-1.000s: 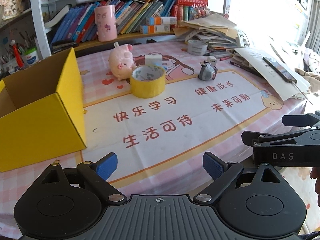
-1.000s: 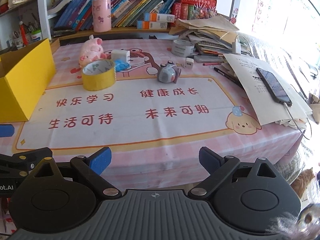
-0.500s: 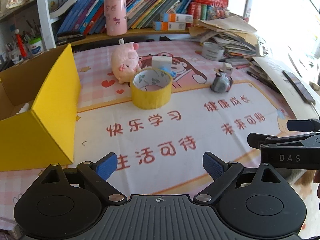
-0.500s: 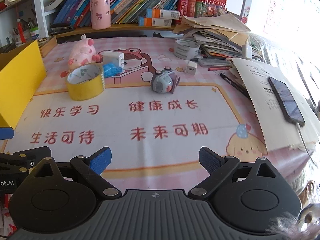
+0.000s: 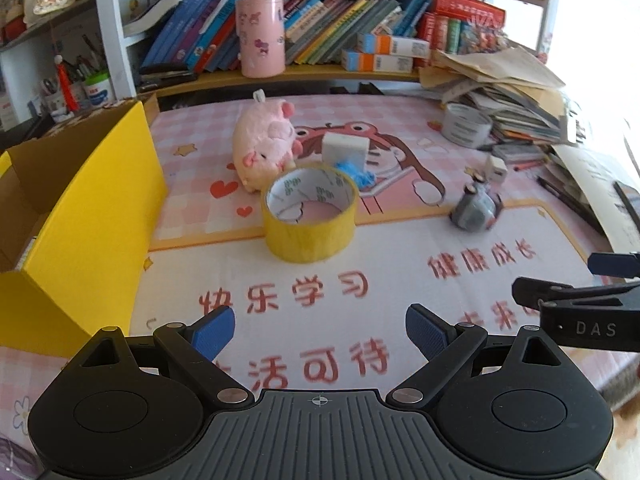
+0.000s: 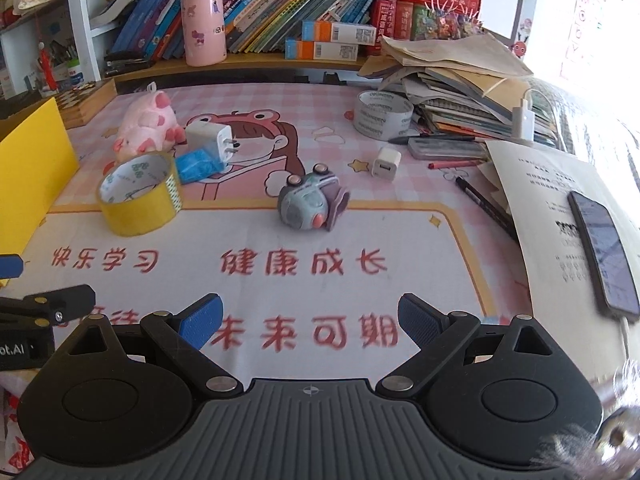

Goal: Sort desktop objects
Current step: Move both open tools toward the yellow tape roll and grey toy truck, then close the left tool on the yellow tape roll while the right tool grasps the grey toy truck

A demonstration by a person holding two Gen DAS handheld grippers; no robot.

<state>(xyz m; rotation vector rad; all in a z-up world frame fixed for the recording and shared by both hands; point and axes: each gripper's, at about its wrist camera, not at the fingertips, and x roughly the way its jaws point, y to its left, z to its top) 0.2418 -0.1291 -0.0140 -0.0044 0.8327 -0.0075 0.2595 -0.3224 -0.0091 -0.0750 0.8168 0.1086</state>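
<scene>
A yellow tape roll (image 5: 310,216) stands on the desk mat, straight ahead of my left gripper (image 5: 320,334), which is open and empty. Behind the roll lie a pink plush pig (image 5: 264,146), a white charger (image 5: 346,150) and a blue crumpled thing (image 5: 356,174). A grey toy camera (image 6: 310,202) lies ahead of my right gripper (image 6: 310,320), also open and empty. The roll (image 6: 140,196), pig (image 6: 146,126) and charger (image 6: 210,136) show left in the right wrist view. An open yellow box (image 5: 80,216) stands at the left.
A small white plug (image 6: 386,162), a grey tape roll (image 6: 382,114), pens, a stack of papers and books (image 6: 452,88) and a phone (image 6: 604,248) on a sheet fill the right side. A bookshelf with a pink canister (image 5: 260,36) runs along the back.
Both grippers have moved forward over the desk, toward the tape roll and the toy camera. Both stay open. No object has moved.
</scene>
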